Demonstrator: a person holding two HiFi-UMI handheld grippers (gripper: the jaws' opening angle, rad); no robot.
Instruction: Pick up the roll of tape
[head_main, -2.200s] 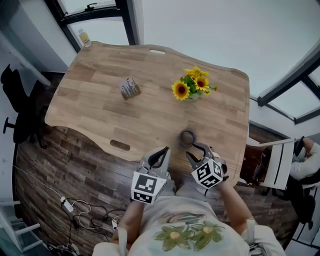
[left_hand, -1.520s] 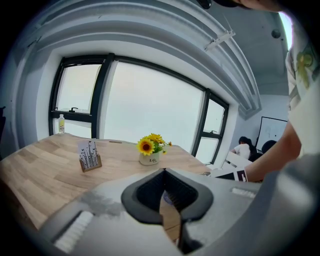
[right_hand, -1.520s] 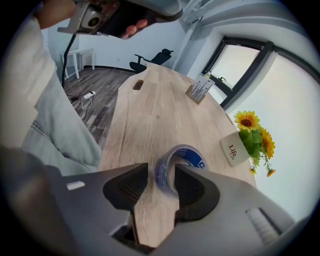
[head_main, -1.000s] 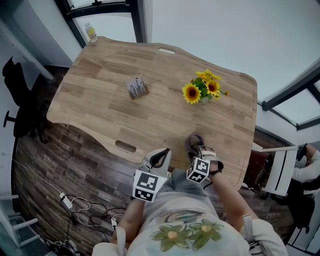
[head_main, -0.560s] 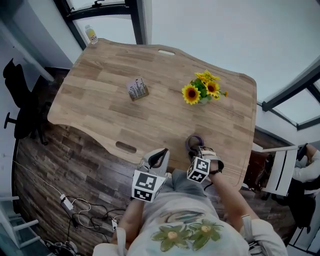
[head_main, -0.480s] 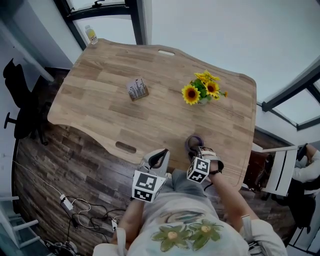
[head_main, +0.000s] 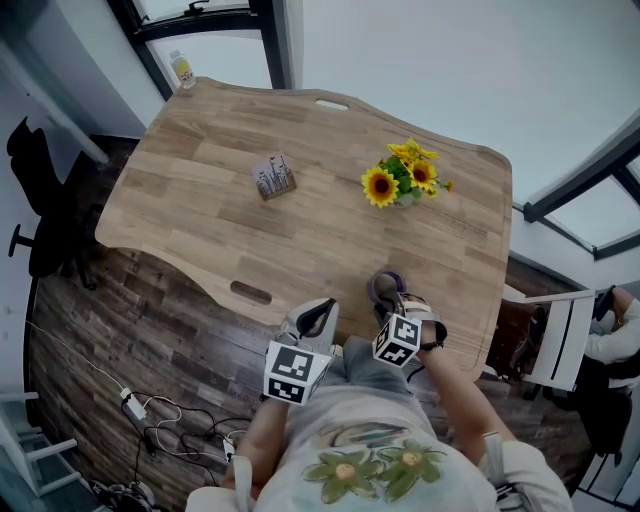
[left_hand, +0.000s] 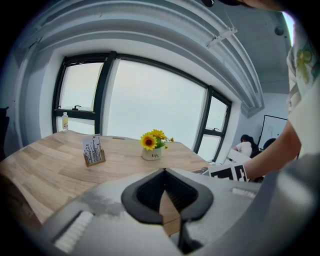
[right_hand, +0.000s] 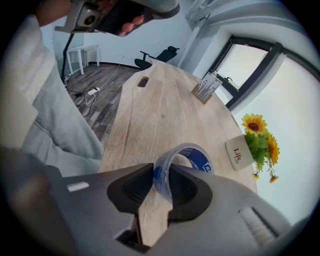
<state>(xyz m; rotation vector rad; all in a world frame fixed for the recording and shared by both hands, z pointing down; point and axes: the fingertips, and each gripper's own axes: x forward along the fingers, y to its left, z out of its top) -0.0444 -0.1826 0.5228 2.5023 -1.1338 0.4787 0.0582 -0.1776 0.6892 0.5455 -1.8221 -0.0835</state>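
Left gripper (left_hand: 164, 171): fingers shut together, nothing between them, just off the desk's (head_main: 200, 180) near edge.
Right gripper (right_hand: 162, 174): fingers pinch the roll of tape (right_hand: 194, 159), one inside the ring, one outside.
Roll of tape: near the desk's front edge.
Farther back: sunflowers (head_main: 400, 180), card stand (head_main: 273, 177), bottle (head_main: 182, 70).

One tape roll (right_hand: 197, 159), one flowerpot (right_hand: 236, 152), one card stand (head_main: 272, 178), one bottle (head_main: 182, 70).

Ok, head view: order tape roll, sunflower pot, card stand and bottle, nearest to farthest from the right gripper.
1. roll of tape, gripped by the right gripper, near table edge.
2. sunflower pot, beyond it, mid-table.
3. card stand, farther left.
4. bottle, far left corner.
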